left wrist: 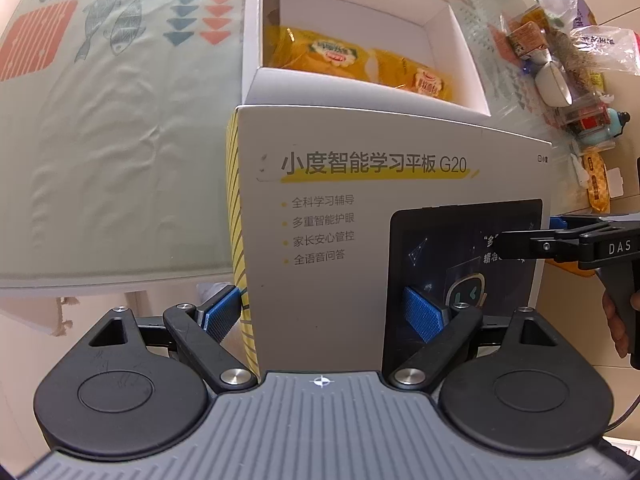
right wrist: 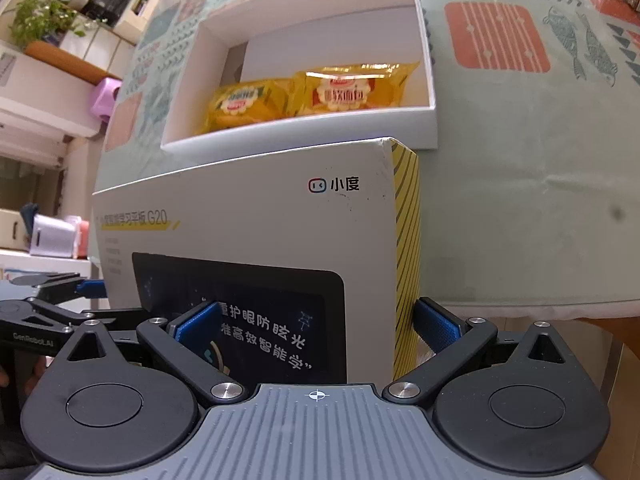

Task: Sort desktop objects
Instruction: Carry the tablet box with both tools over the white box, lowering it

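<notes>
My left gripper (left wrist: pixel 322 316) and right gripper (right wrist: pixel 316 326) both have their jaws clamped on the box lid (left wrist: pixel 380 220), one at each near corner, its printed face tilted up toward me. Past its far edge, at twelve o'clock, the open white box (right wrist: pixel 304 132) sits on the desk (left wrist: pixel 100 152) with two yellow snack packets (right wrist: pixel 308 96) inside. Loose clutter (left wrist: pixel 560 72) crowds two o'clock in the left view; bare patterned cloth spreads toward ten.
</notes>
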